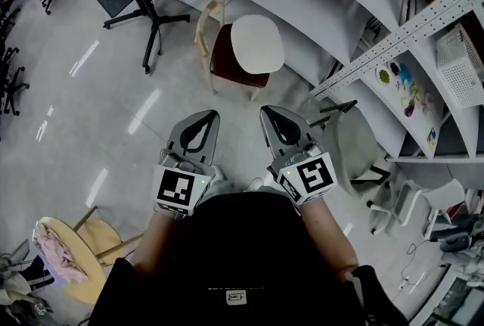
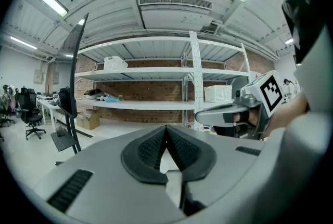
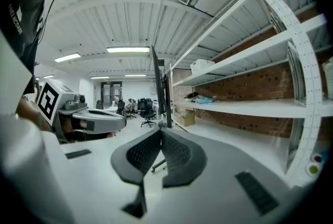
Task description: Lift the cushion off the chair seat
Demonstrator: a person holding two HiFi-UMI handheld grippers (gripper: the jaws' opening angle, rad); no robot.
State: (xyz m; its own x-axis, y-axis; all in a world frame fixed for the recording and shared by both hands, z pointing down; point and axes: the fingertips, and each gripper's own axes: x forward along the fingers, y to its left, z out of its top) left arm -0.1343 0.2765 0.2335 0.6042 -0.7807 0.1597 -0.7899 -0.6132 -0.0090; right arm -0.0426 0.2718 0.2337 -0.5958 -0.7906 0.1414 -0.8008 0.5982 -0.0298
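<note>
A white rounded cushion [image 1: 257, 43] lies on the dark red seat [image 1: 224, 58] of a light wooden chair [image 1: 204, 23], standing on the floor ahead of me. Both grippers are held level and side by side in front of my body, well short of the chair. In the head view the left gripper [image 1: 209, 115] is shut and empty. The right gripper [image 1: 268, 112] is also shut with nothing in it. In the left gripper view the pads [image 2: 156, 146] meet at the tip, and the right gripper [image 2: 229, 113] shows alongside. The right gripper's pads [image 3: 174, 150] also touch. Neither gripper view shows the cushion.
A black stand with spreading legs [image 1: 149, 17] is left of the chair. A grey office chair [image 1: 357, 144] sits to the right, below white shelving [image 1: 423, 22]. A round wooden stool with pink cloth [image 1: 64, 245] is at lower left. Black office chairs [image 1: 11, 82] line the left edge.
</note>
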